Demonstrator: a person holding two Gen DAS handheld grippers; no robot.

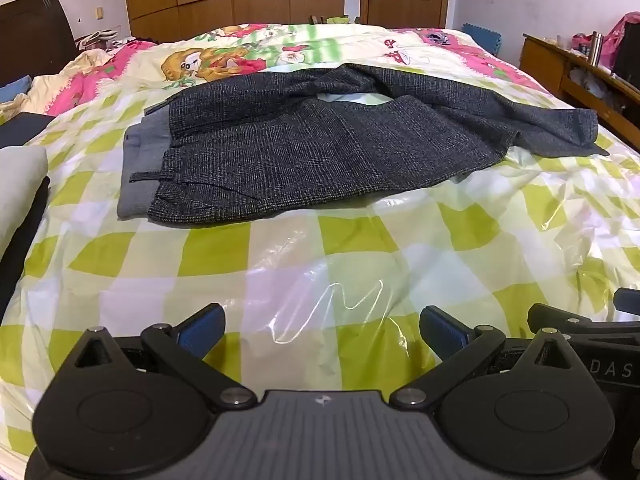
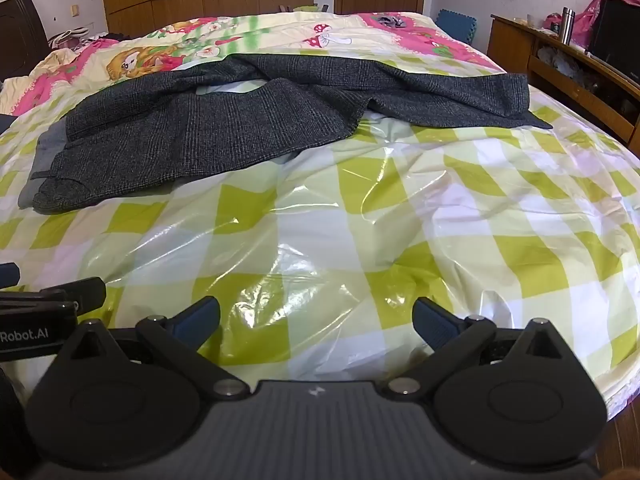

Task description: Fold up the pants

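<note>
Dark grey checked pants (image 1: pixel 320 140) lie spread on the bed, waistband with grey lining to the left, legs running right, the far leg reaching the right edge. They also show in the right wrist view (image 2: pixel 224 132). My left gripper (image 1: pixel 322 330) is open and empty, low over the near part of the bed, well short of the pants. My right gripper (image 2: pixel 316 320) is open and empty, beside the left one, also short of the pants. The right gripper's edge shows in the left wrist view (image 1: pixel 592 320).
The bed carries a green-and-white checked plastic sheet (image 1: pixel 360 264) over a cartoon quilt (image 1: pixel 224 56). A wooden side unit (image 2: pixel 568 64) with a metal flask (image 2: pixel 566 26) stands to the right. Folded clothes (image 1: pixel 20 176) lie at left. Wardrobe and door stand behind.
</note>
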